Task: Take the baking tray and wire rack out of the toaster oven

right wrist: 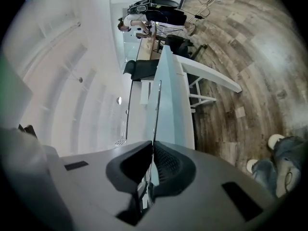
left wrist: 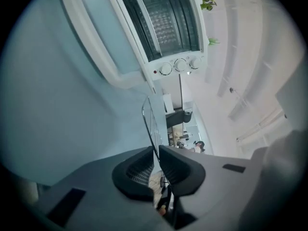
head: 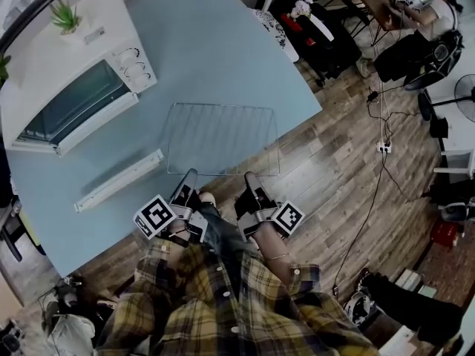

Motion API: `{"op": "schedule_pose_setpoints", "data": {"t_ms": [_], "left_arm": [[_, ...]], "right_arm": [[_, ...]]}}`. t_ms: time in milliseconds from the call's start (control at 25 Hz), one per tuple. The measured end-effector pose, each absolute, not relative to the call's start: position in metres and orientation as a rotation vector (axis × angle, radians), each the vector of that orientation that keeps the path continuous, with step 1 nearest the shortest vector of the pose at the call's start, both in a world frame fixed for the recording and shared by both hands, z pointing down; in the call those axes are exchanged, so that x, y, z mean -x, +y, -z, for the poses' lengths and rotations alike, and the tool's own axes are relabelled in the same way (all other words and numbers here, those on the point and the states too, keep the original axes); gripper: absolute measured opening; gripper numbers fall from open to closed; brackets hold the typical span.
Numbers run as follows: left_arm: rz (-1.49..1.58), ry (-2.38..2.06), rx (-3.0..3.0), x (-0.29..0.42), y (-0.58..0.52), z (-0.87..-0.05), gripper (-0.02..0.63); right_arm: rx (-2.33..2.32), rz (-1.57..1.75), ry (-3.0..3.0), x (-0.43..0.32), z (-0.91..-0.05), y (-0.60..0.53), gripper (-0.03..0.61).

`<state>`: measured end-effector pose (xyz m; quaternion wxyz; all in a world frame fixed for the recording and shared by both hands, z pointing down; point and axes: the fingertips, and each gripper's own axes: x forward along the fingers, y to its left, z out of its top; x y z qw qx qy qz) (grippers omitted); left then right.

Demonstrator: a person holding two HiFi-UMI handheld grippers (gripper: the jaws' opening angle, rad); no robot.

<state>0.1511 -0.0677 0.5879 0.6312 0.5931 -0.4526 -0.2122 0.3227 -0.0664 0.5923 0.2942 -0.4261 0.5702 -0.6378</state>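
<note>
The wire rack (head: 223, 136) lies flat and low over the blue table (head: 215, 43), its near right corner past the table's edge. My left gripper (head: 187, 178) is at the rack's near left edge; in the left gripper view (left wrist: 155, 153) its pads stand slightly apart with a rack wire (left wrist: 150, 119) between them. My right gripper (head: 251, 178) is shut on the near right edge, its pads (right wrist: 152, 146) pinching a wire (right wrist: 157, 105). The white toaster oven (head: 74, 58) stands at the far left with its door (left wrist: 108, 32) open. No baking tray can be told for sure.
A long, flat white piece (head: 119, 180) lies on the table in front of the oven. A small plant (head: 65, 15) sits on the oven's top. Past the table, a person (head: 430, 13) sits by black chairs, with cables (head: 382, 143) on the wooden floor.
</note>
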Motion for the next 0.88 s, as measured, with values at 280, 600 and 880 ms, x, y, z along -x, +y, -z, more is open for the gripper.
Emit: {"op": "schedule_pose_setpoints", "data": {"t_ms": [280, 600, 880], "left_arm": [[0.410, -1.066, -1.280, -0.136, -0.062, -0.604, 0.076], [0.405, -1.082, -1.277, -0.129, -0.054, -0.605, 0.091], [0.418, -1.094, -1.282, -0.126, -0.053, -0.602, 0.091]], "right_arm": [[1.194, 1.756, 1.419, -0.319, -0.621, -0.067, 0.015], [1.201, 1.792, 1.388, -0.314, -0.644, -0.074, 0.015], [1.159, 1.795, 1.434, -0.306, -0.643, -0.076, 0.060]]}}
